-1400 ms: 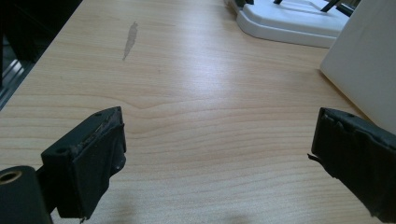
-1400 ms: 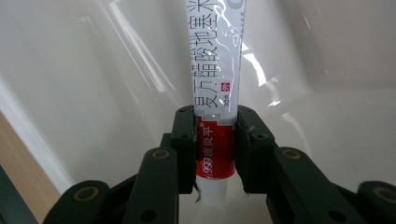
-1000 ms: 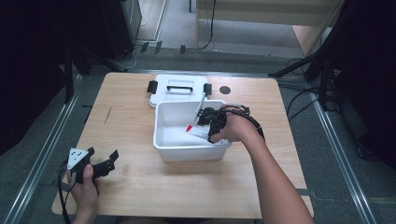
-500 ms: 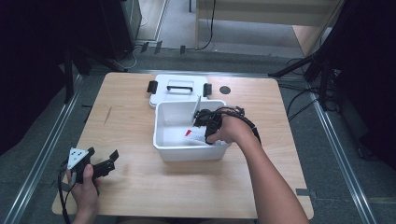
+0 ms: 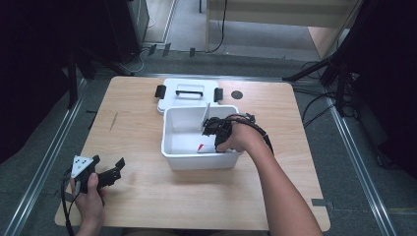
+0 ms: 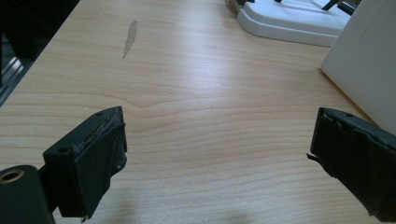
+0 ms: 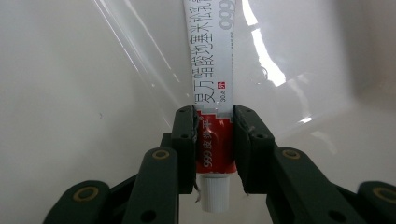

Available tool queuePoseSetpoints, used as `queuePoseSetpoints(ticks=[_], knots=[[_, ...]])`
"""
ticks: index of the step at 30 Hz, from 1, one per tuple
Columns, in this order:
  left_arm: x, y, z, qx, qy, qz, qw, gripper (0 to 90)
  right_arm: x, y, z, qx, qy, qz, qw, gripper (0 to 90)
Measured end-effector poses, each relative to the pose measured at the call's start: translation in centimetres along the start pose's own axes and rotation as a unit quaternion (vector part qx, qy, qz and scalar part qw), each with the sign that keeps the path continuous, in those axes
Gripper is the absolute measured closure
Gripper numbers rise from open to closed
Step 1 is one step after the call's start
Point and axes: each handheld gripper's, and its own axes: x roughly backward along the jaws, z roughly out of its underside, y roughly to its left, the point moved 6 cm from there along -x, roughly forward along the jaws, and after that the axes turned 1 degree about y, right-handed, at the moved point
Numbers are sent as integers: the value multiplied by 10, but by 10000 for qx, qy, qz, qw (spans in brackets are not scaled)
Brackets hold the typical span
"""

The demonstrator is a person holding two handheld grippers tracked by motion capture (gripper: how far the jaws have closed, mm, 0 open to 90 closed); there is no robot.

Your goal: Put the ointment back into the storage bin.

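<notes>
Left gripper (image 5: 105,169) jaws wide, right gripper (image 7: 215,135) jaws clamped

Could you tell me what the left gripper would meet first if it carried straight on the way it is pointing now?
Probably the white box. The open left gripper points across bare table toward it; in the left gripper view the box's wall stands ahead at the right, the lid farther off. Depth is hard to judge.

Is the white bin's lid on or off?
Off. The lid lies flat on the table behind the open bin.
</notes>
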Motion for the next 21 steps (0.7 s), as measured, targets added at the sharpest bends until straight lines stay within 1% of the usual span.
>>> queuePoseSetpoints(ticks=[3,7,8,10,11,12,13,15,16,17,19,21], knots=[[0,0,0,2,1,-4,10000,45,-1,1,1,26,29,-35,10000,725],[0,0,0,-11,2,-18,10000,45,-2,1,4,-14,39,-97,9999,717],[0,0,0,-11,2,-18,10000,45,-1,1,4,-36,31,-84,10000,677],[0,0,0,-17,10,-17,10000,46,0,-1,4,-152,-57,-12,9999,532],[0,0,0,-14,7,-19,10000,45,2,-1,3,-205,-150,21,9997,500],[0,0,0,-12,3,-18,10000,45,5,-1,3,-221,-247,68,9994,529],[0,0,0,-4,4,-13,10000,45,7,-1,2,-218,-309,85,9992,577],[0,0,0,-2,6,-5,10000,45,13,-1,3,-265,-430,8,9987,719],[0,0,0,-2,3,-4,10000,46,16,-2,3,-282,-507,-24,9983,772],[0,0,0,-2,3,-1,10000,45,19,-2,3,-330,-537,-34,9980,806],[0,0,0,-1,2,-3,10000,46,23,-3,4,-411,-606,10,9973,846],[0,0,0,-5,7,-8,10000,46,28,-5,5,-432,-653,68,9969,861]])
